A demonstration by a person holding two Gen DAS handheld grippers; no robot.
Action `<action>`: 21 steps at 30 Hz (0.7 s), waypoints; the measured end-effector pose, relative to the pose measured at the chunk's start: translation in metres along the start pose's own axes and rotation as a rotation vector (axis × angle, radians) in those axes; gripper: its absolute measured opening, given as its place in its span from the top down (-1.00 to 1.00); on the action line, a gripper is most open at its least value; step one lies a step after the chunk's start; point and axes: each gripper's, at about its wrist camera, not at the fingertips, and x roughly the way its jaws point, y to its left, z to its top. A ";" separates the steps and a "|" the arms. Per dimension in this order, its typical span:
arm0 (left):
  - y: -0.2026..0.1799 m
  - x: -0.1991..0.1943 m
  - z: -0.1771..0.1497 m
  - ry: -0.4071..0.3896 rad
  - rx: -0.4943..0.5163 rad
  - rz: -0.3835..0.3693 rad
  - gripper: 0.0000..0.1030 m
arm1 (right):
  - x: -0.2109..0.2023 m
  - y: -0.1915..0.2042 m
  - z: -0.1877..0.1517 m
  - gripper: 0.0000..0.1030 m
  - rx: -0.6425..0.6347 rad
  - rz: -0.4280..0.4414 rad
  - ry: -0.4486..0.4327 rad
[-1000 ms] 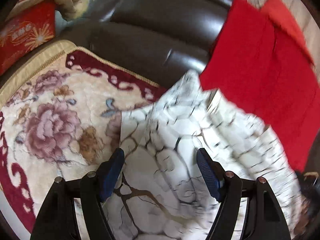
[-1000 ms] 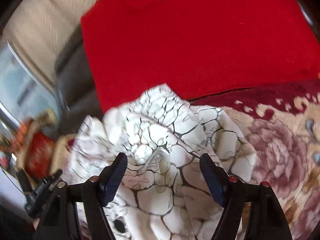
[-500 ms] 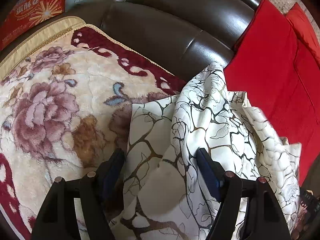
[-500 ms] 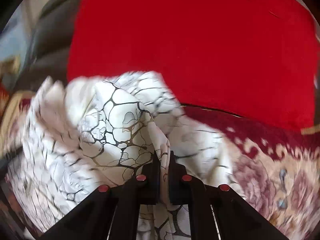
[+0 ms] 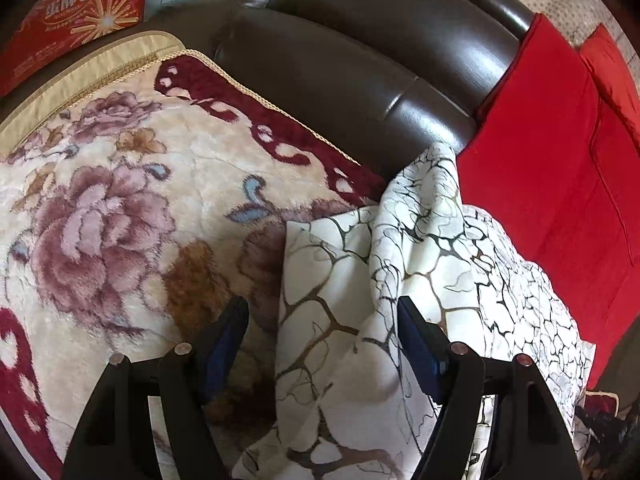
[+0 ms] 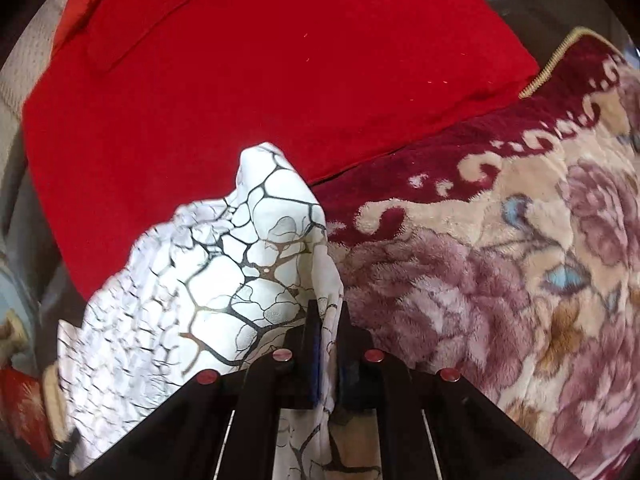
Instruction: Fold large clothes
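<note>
Floral blanket is carrying the crackle-print garment, bunched near the red cushion. Right hand-held gripper is clamping a thin fold that may be slipping free; left hand-held gripper is hanging apart.

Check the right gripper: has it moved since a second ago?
Yes. The right gripper, now shut on the white patterned garment, has swung rightward: the floral blanket fills more of its view, the red cushion less.

My L wrist cam looks steeply down, close over the floral blanket, sofa back at 12 o'clock. R wrist cam, equally close, faces the red cushion. Both share the white patterned cloth, blanket, cushion.
</note>
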 end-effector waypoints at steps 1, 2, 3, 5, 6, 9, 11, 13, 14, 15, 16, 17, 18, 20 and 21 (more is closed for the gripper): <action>0.001 -0.001 0.001 -0.001 -0.003 -0.004 -0.46 | -0.004 -0.005 -0.001 0.76 0.007 0.017 0.010; 0.001 -0.002 0.001 0.001 -0.005 -0.008 -0.46 | -0.002 -0.003 0.000 0.66 0.007 0.033 0.013; 0.002 -0.003 0.001 0.003 -0.006 -0.013 -0.46 | -0.009 -0.005 -0.002 0.45 0.006 0.052 0.006; 0.001 -0.006 0.002 0.002 -0.001 -0.022 -0.46 | -0.024 -0.012 -0.007 -0.25 0.020 0.092 -0.005; 0.000 -0.009 0.001 -0.003 0.002 -0.029 -0.46 | -0.036 -0.018 -0.013 -0.56 0.045 0.129 -0.034; -0.008 -0.020 0.000 -0.029 0.033 -0.051 -0.46 | -0.049 -0.012 -0.031 -0.56 0.044 0.168 -0.105; -0.014 -0.029 -0.001 -0.052 0.070 -0.060 -0.46 | -0.060 -0.006 -0.036 -0.56 0.019 0.174 -0.121; -0.021 -0.038 -0.004 -0.086 0.113 -0.055 -0.46 | -0.067 0.001 -0.045 -0.54 0.009 0.168 -0.128; -0.025 -0.041 -0.005 -0.100 0.133 -0.055 -0.46 | -0.070 0.003 -0.047 -0.53 0.012 0.171 -0.139; -0.028 -0.042 -0.008 -0.104 0.157 -0.056 -0.46 | -0.073 0.007 -0.053 -0.53 0.017 0.188 -0.156; -0.031 -0.041 -0.009 -0.097 0.174 -0.057 -0.46 | -0.075 0.010 -0.059 -0.53 0.010 0.201 -0.168; -0.033 -0.038 -0.011 -0.080 0.192 -0.054 -0.47 | -0.076 0.014 -0.061 -0.53 -0.006 0.201 -0.171; -0.035 -0.032 -0.013 -0.056 0.212 -0.036 -0.47 | -0.073 0.019 -0.065 -0.52 -0.031 0.191 -0.168; -0.038 -0.015 -0.019 -0.005 0.257 0.044 -0.47 | -0.053 0.022 -0.075 -0.51 -0.069 0.131 -0.125; -0.039 -0.005 -0.023 0.029 0.281 0.079 -0.47 | -0.040 0.018 -0.078 -0.51 -0.065 0.097 -0.086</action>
